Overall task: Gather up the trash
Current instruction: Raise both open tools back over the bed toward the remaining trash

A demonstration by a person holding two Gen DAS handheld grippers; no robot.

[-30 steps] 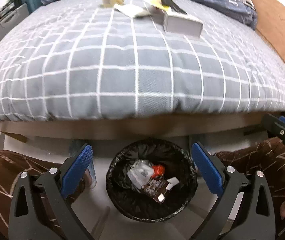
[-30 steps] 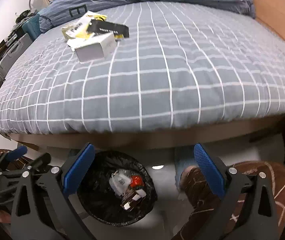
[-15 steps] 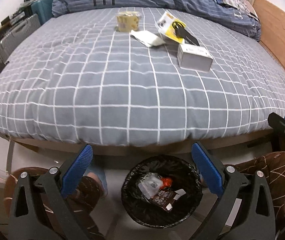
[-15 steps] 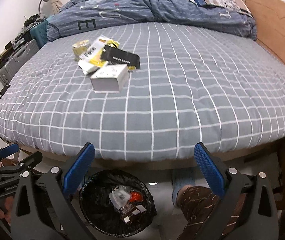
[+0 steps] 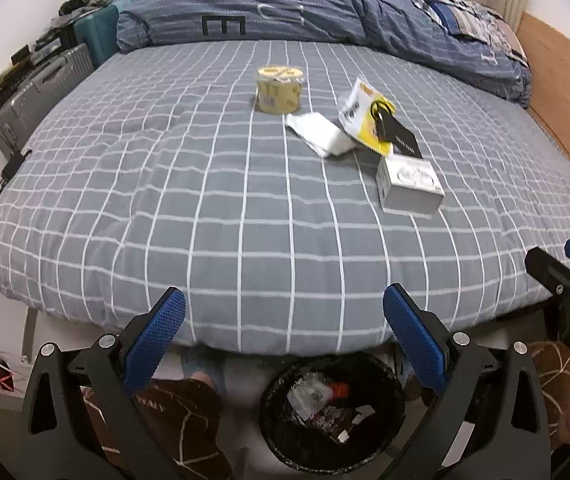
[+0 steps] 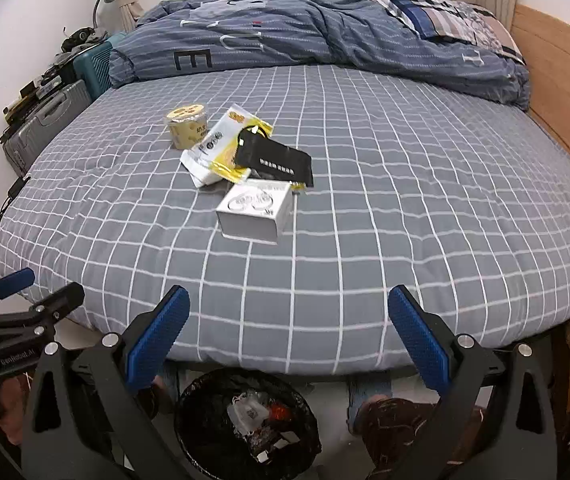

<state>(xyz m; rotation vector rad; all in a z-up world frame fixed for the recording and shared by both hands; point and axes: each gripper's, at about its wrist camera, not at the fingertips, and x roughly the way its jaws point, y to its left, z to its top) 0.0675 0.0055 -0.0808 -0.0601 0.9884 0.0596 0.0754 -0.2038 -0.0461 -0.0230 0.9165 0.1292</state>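
Note:
Trash lies on the grey checked bed [image 5: 205, 200] [image 6: 425, 200]: a yellow round tub [image 5: 279, 89] [image 6: 187, 127], a white packet [image 5: 319, 133] [image 6: 201, 174], a yellow-white wrapper [image 5: 361, 114] [image 6: 229, 144], a black pouch [image 5: 399, 138] [image 6: 275, 160] and a white box [image 5: 409, 188] [image 6: 255, 210]. A black-lined bin [image 5: 331, 408] [image 6: 247, 420] on the floor holds several scraps. My left gripper [image 5: 283, 320] and right gripper [image 6: 289, 320] hang open and empty over the bed's near edge, above the bin.
A blue duvet [image 6: 305, 36] is heaped at the far side, with a wooden headboard [image 6: 557, 92] on the right. Suitcases [image 5: 41, 92] stand on the left. The person's patterned trouser legs [image 5: 177, 408] [image 6: 397, 420] flank the bin.
Both grippers have risen and tilted up from the bin toward the bed. The bin has slid lower in both views and the trash on the bed has come into fuller view.

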